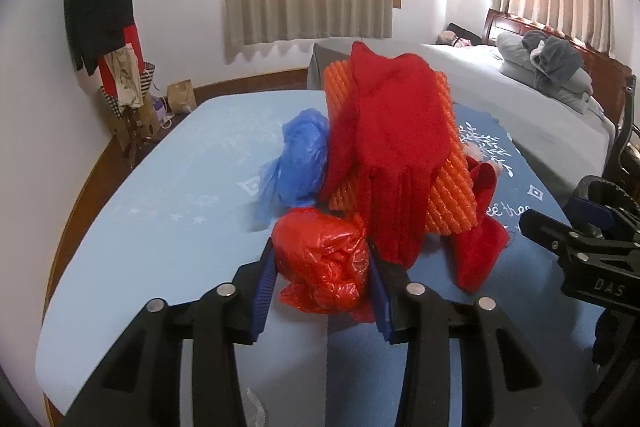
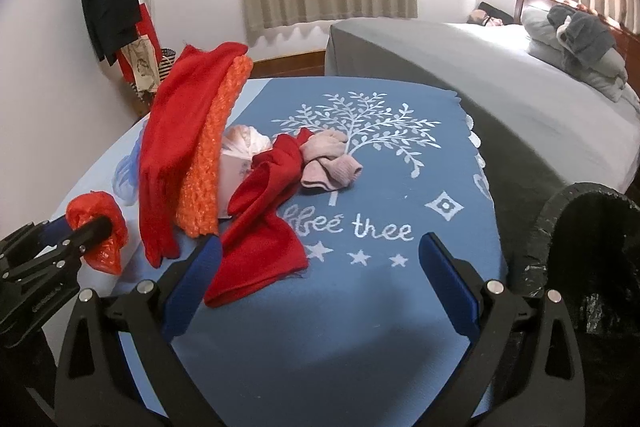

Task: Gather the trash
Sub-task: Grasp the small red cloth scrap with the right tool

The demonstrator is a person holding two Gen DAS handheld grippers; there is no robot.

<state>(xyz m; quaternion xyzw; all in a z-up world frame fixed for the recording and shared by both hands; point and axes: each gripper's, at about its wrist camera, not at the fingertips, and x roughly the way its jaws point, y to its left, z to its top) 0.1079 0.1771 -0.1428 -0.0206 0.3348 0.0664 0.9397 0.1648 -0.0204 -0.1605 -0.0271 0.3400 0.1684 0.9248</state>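
- Gripping a crumpled red plastic bag (image 1: 324, 263), the left gripper (image 1: 322, 263) has its blue pads pressed against both sides of the wad, just above the pale blue tablecloth (image 1: 160, 195).
- The bag is a bunched lump with no clear long axis; in the right wrist view its loose tail (image 2: 106, 259) hangs downward below the fingers.
- The right gripper (image 2: 320, 251) hangs over the darker blue cloth (image 2: 360, 307), its jaws spread wide with nothing between them.
- Just beyond the red bag lie a crumpled blue plastic bag (image 1: 298, 163) and an orange ribbed sheet (image 1: 452, 187) leaning upright, with a red cloth (image 1: 384, 131) draped down over it, its long axis running from top to table.
- Only the right wrist view shows a pink sock (image 2: 328, 163) and a whitish wad (image 2: 246, 143) behind the orange sheet, and a black-lined trash bin (image 2: 592, 267) at the table's right edge.
- Only the left wrist view shows the blue bag in full; from the right it is a sliver (image 2: 126, 175) behind the cloth.
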